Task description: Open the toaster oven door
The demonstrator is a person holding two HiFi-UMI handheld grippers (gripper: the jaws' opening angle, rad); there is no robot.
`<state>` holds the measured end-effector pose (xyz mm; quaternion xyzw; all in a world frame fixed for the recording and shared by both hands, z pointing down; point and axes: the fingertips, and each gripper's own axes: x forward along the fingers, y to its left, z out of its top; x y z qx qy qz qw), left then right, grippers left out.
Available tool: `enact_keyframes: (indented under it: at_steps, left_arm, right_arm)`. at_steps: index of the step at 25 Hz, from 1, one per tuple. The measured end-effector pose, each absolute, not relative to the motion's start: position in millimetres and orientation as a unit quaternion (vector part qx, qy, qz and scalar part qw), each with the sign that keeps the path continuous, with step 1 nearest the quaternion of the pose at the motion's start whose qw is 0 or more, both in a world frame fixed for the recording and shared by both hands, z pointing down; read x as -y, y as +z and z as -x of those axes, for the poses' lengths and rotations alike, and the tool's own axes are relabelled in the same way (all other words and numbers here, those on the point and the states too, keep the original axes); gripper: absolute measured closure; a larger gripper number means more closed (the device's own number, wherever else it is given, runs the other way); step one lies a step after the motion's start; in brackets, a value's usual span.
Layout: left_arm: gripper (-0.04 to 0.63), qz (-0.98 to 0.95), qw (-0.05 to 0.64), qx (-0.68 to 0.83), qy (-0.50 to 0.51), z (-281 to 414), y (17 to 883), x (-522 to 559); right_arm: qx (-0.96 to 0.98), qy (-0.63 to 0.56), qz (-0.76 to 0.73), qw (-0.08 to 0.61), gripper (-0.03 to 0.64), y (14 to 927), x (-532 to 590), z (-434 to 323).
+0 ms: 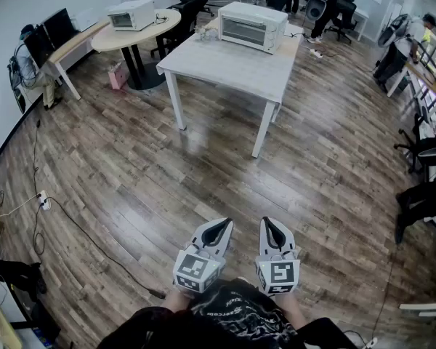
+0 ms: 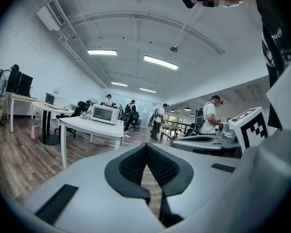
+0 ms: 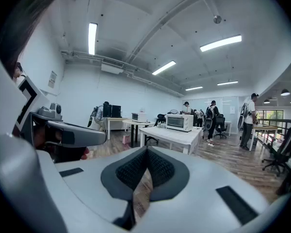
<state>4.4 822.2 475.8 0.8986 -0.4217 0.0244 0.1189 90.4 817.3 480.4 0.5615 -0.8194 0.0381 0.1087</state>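
- The toaster oven [image 1: 252, 26] stands at the far end of a white desk [image 1: 225, 65]. Its glass door is shut and faces the person.
- The head view shows the whole desk top from above. The left gripper view shows the oven [image 2: 105, 114] small and at desk level, and the right gripper view shows it [image 3: 179, 122] the same way.
- A second toaster oven [image 1: 131, 14] sits on a round desk [image 1: 110, 39] to the left, behind the first.
- The left gripper [image 1: 221, 224] and right gripper [image 1: 269, 222] hang side by side over the wooden floor [image 1: 167, 173], well apart from the desk and pointing towards it.
- In its own view the left gripper [image 2: 146, 144] has its jaws together at the tips, with nothing between them. The right gripper [image 3: 146, 149] is closed and empty too.
- Each gripper view catches the other gripper at its edge.
- Only the gripper views show the ceiling lights [image 3: 222, 42] and a standing person [image 2: 209, 116] at the far side of the room.
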Motion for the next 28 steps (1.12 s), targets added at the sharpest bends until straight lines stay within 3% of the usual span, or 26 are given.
enact_keyframes:
  at_steps: [12,28]
  left_arm:
    - [0.575,-0.901,0.129,0.412,0.03,78,483,-773]
    - [0.575,-0.912,0.13,0.383,0.068,123,502,-724]
  right_arm:
    - [0.809,0.055,-0.577,0.103,0.611,489,-777,-16]
    - [0.785,0.098,-0.607,0.083,0.609,514,-731,9]
